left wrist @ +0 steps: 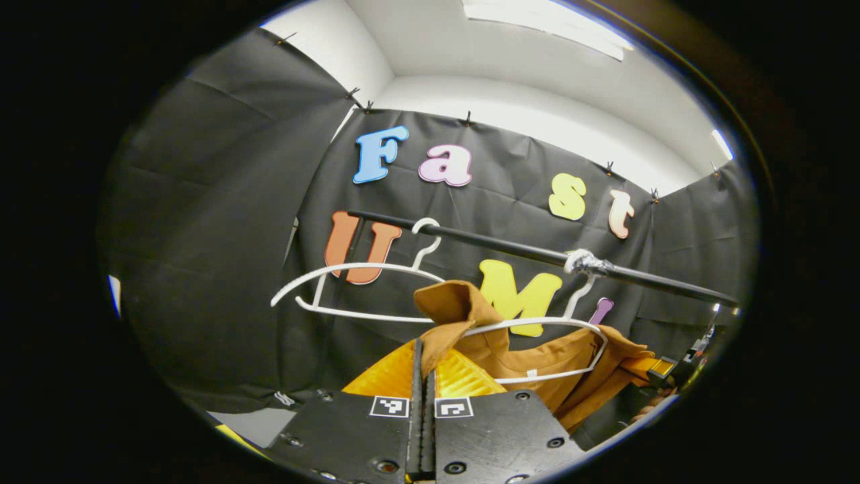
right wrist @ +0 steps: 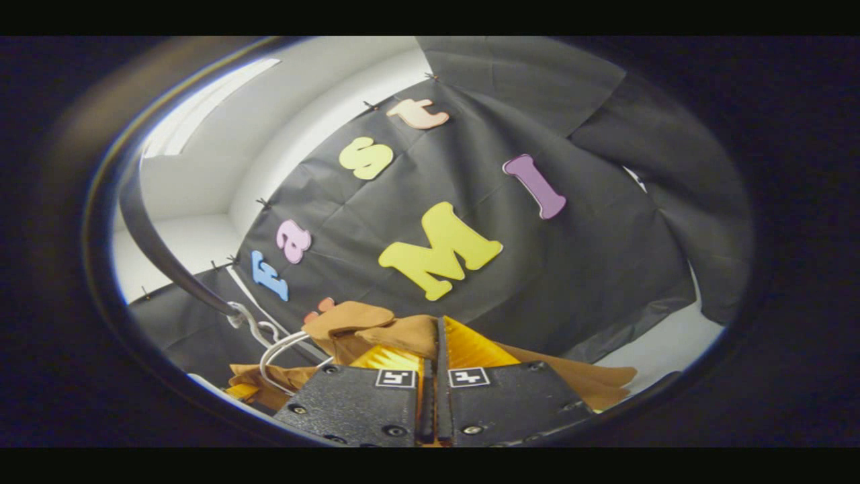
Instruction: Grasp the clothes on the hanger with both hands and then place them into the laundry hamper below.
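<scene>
Left gripper view: at ten o'clock an empty hanger (left wrist: 349,289) hangs on the rail (left wrist: 537,255). The left gripper (left wrist: 423,376) has its jaws closed on the brown shirt (left wrist: 537,356), lifted partly off its hanger (left wrist: 537,349) at three o'clock. The right gripper (right wrist: 433,363) likewise pinches the cloth. Freeing it and lowering it into the hamper remain; the hanger may snag.

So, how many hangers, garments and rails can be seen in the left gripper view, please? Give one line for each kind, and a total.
White hangers: 2, one bare and one carrying the garment
Brown garment: 1
Black rail: 1
Total: 4
</scene>
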